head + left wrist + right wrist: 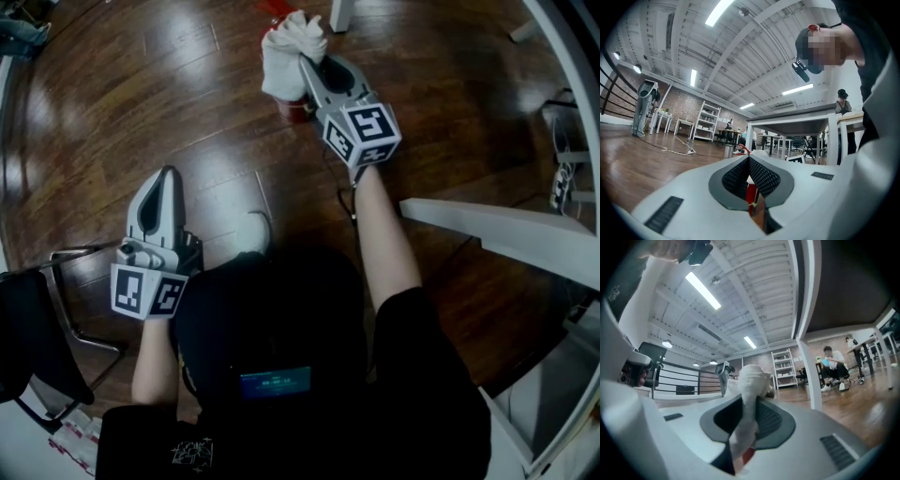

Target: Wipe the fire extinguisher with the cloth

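Observation:
My right gripper (307,64) is shut on a white cloth (289,49), which bunches out past the jaws. The cloth lies over the top of the red fire extinguisher (294,109), which stands on the wooden floor and is mostly hidden. In the right gripper view the cloth (751,380) is pinched between the pads, with a bit of red extinguisher (747,456) below. My left gripper (169,174) is shut on nothing and hangs over the floor, well to the near left of the extinguisher. Its own view shows the left gripper (749,160) with the red extinguisher (751,194) behind the jaws.
A white table (511,231) juts in at the right. A black chair (36,345) stands at the near left. One white shoe (251,233) rests on the floor between the grippers. A white table leg (341,13) stands beyond the extinguisher. Shelves (707,122) and tables (801,124) fill the room farther off.

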Demonstrator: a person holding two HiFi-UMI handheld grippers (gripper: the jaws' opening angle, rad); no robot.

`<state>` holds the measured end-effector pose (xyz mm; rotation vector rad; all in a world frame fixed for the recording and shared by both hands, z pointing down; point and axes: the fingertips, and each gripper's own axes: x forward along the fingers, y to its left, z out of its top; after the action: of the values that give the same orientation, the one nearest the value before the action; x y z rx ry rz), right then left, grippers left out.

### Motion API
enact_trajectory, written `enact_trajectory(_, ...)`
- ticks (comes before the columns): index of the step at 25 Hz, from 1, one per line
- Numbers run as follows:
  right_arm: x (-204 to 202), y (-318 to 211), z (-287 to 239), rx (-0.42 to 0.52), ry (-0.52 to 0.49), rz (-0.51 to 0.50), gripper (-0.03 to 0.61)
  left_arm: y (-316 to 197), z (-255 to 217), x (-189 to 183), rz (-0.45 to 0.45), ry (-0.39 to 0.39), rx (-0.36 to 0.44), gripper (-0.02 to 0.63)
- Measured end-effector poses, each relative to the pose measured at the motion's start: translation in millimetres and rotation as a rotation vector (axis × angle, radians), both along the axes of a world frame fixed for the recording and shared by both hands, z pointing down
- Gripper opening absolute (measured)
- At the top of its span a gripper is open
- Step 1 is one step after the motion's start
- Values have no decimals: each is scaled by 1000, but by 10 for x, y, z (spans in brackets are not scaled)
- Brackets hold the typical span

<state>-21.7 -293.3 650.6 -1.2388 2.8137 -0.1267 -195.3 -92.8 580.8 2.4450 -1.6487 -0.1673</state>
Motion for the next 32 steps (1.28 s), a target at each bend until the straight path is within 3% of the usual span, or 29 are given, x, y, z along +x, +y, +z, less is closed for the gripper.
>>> enact_trajectory(9, 112, 30, 644, -114, -2, 29, 92, -14, 21, -58, -4, 7, -6, 2)
enact_trajectory(19, 70, 76, 1517, -258, 151, 20, 93, -20, 39, 13, 10, -5, -10, 2)
enact_trajectory(24, 38, 86, 1807, -313, 238, -12, 94, -120, 75, 266, 91, -34, -20, 2)
enact_trajectory(28, 43, 140, 1612, -282, 223, -36, 92, -193, 71, 517, 184, -65, -16, 2)
enact_trajectory(32, 139, 152, 900, -150, 115, -47, 92, -304, 20, 715, 243, -57, 2, 2)
